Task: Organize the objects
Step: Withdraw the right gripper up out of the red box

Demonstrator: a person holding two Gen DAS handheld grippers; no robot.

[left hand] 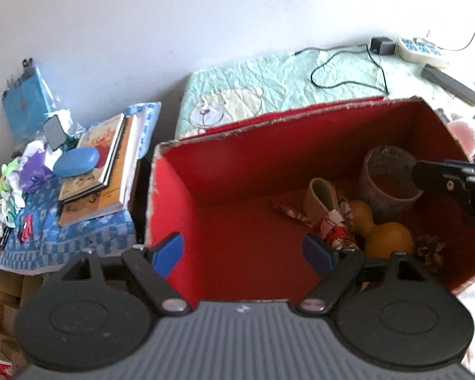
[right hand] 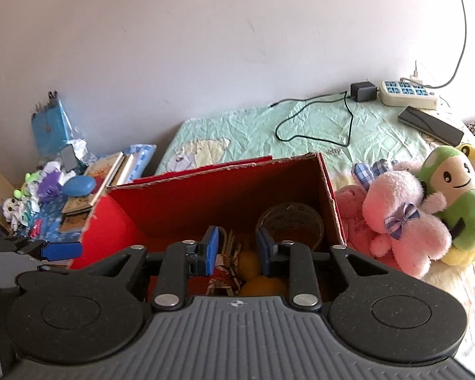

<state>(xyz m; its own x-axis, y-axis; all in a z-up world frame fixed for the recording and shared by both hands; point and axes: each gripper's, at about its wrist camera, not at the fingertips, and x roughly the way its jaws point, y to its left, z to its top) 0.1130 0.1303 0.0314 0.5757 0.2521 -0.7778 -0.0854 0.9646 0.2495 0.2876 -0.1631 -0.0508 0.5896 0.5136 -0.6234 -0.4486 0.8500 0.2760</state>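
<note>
The left tool [left hand: 243, 253] is held wide apart and empty above the red box [left hand: 205, 183]; the right tool [right hand: 237, 250], partly apart, grips nothing. The gourd [left hand: 386, 234] lies inside the box. The box wall could be clipped if either tool is lowered carelessly.

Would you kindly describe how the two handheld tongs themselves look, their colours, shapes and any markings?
Both match. The left tongs and right tongs each have a grey ribbed body bearing a small round crosshair mark, two black disc-shaped housings, and black linkage arms joined by silver rivets. Each finger ends in a flat blue pad. No cables, hands or sleeves are visible on either one.
</note>
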